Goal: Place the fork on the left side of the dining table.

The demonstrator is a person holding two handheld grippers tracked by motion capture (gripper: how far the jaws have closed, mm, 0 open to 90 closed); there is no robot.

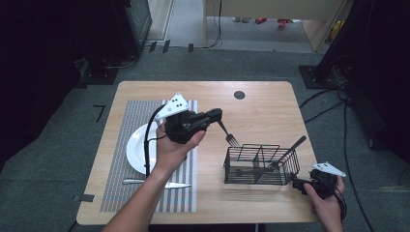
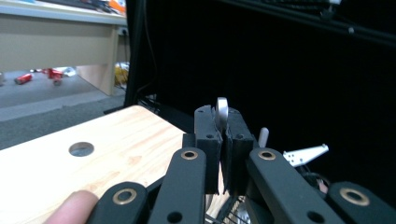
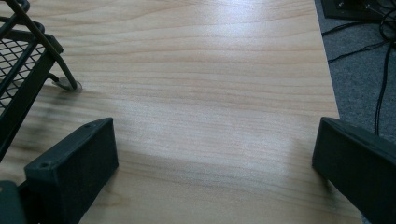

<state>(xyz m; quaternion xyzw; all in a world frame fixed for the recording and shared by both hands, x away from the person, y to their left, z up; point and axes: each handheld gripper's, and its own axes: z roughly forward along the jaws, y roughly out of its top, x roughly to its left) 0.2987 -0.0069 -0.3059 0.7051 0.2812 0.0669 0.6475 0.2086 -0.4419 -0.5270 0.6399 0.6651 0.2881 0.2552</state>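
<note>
Both forearms are bare, no sleeves. Each hand carries a black gripper: the left gripper (image 1: 220, 116) and the right gripper (image 1: 296, 185) have a white three-cornered plate with dark dots, brass-ringed screws and a black cable.

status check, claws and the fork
Left claw shut on fork, tines down, above wire caddy. Right claw open, empty, beside caddy. Nothing in the way.

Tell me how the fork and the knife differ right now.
The fork is clamped by its handle in the left tongs, lifted off the table and slanting tines-down toward the wire basket; the knife lies flat and free on the striped placemat, below the white plate. The fork sits right of the plate, the knife near the table's front edge. Both look like silvery metal cutlery.
</note>
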